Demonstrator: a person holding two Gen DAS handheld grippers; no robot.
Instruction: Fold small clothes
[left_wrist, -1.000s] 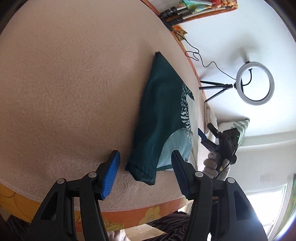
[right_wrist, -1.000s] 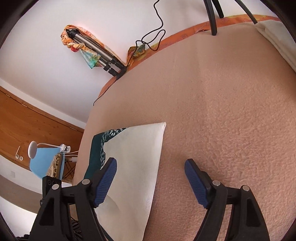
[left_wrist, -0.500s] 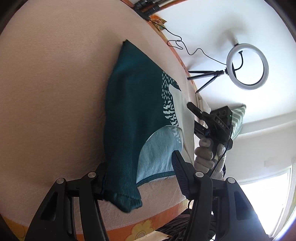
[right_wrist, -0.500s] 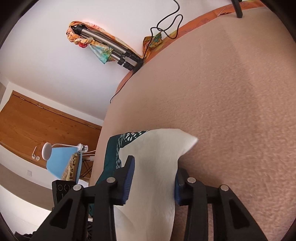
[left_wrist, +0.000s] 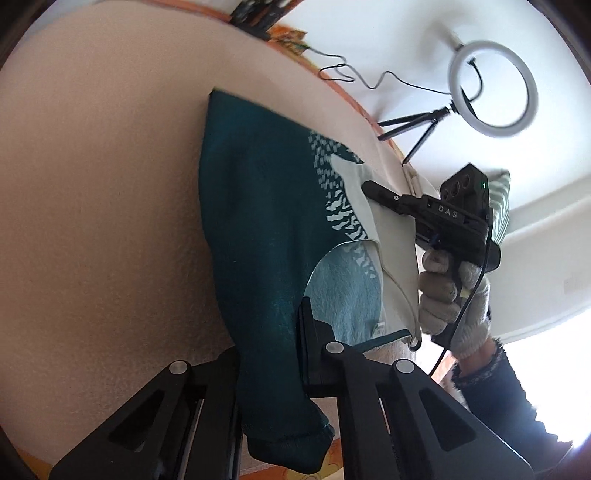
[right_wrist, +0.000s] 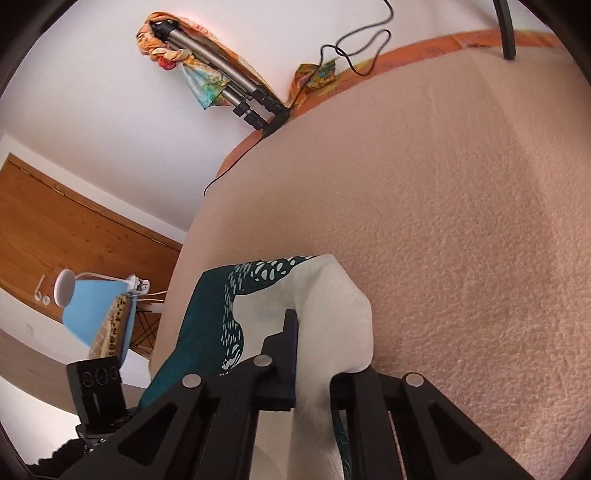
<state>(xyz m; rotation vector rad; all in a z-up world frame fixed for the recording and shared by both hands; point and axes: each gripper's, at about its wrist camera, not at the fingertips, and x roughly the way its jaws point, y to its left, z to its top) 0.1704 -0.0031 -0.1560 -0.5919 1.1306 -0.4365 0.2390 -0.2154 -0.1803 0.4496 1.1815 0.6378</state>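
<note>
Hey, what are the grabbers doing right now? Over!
Left gripper shut on teal shirt shoulder. Right gripper shut on its white side. Blanket ahead looks clear.

Ring light (left_wrist: 493, 88), folded tripod (right_wrist: 218, 70), lamp (right_wrist: 64, 291)

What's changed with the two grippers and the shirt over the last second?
Both grippers were open a second ago. The left gripper has moved in and shut on the dark green side of the shirt; the right gripper has shut on its white side, which now bunches up. The beige blanket and ring light are unchanged.
</note>
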